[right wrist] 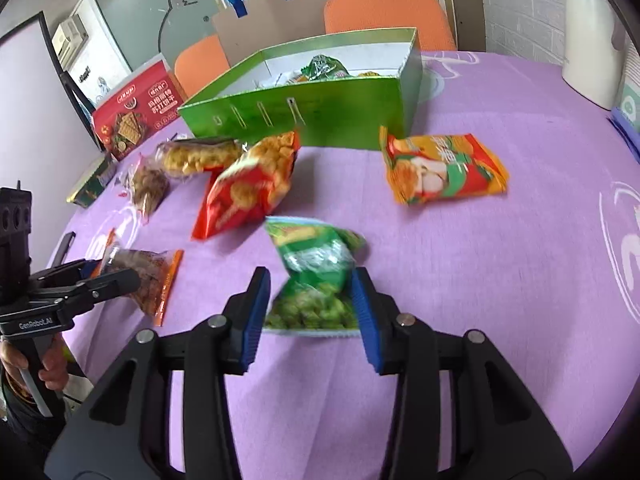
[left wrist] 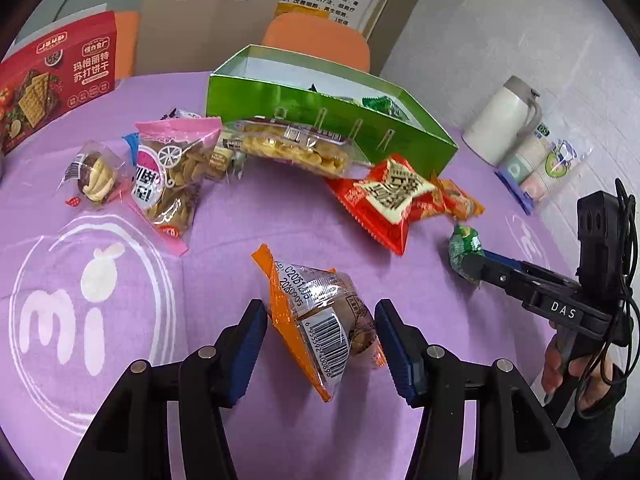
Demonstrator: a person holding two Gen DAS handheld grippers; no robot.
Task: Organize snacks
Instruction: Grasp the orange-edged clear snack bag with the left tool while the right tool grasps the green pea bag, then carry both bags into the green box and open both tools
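My left gripper [left wrist: 322,332] is open around an orange-edged clear snack packet [left wrist: 320,316] on the purple cloth; the pads stand just off its sides. My right gripper [right wrist: 310,300] is open around a green pea packet [right wrist: 316,280], which looks blurred. From the left wrist view the right gripper [left wrist: 466,264] sits at that green packet [left wrist: 464,244]. The open green box [left wrist: 332,120] holds a few snacks and also shows in the right wrist view [right wrist: 304,104]. Loose packets lie in front of it: a red one [left wrist: 384,200], a pink one [left wrist: 172,176], an orange one [right wrist: 440,168].
A red cracker box [left wrist: 52,80] stands at the far left. A white flask [left wrist: 504,120] and a sleeve of paper cups [left wrist: 540,168] stand at the right. Orange chairs [right wrist: 388,8] and a cardboard sheet [right wrist: 272,4] are behind the table. The left gripper [right wrist: 100,276] appears at the right wrist view's left.
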